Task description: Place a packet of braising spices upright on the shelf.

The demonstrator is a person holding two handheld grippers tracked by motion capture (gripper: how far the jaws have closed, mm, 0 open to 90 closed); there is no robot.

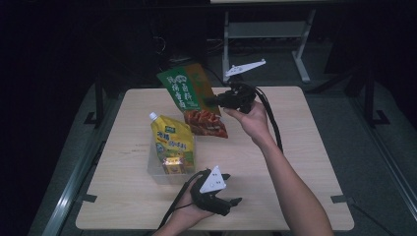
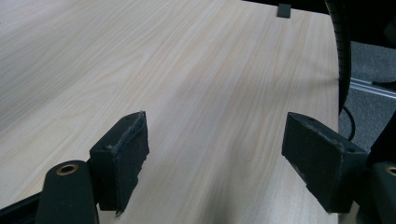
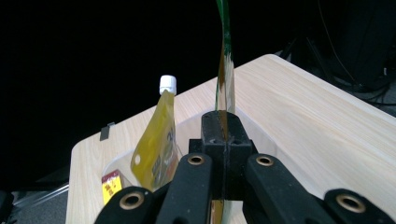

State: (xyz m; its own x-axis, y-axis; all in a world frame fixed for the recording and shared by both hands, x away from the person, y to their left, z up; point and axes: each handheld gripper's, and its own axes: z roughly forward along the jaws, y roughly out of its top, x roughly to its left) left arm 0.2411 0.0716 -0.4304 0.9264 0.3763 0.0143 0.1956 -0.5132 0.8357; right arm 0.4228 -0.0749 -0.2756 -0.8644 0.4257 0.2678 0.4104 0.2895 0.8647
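A flat pouch (image 1: 184,91), green at the top and red at the bottom, hangs above the far middle of the table. My right gripper (image 1: 210,101) is shut on its right edge. In the right gripper view the pouch (image 3: 225,70) stands edge-on, pinched between the closed jaws of the right gripper (image 3: 224,135). My left gripper (image 1: 235,203) rests low near the table's front edge, open and holding nothing. In the left gripper view the left gripper (image 2: 215,158) has its two pads (image 2: 126,154) wide apart over bare wood.
A clear plastic bin (image 1: 156,173) left of centre holds a yellow spout pouch (image 1: 172,140) with a white cap (image 3: 167,84) and a small yellow-red packet (image 1: 173,164). The wooden table (image 1: 295,147) is bare on the right. A black cable (image 2: 343,46) trails past the table's edge.
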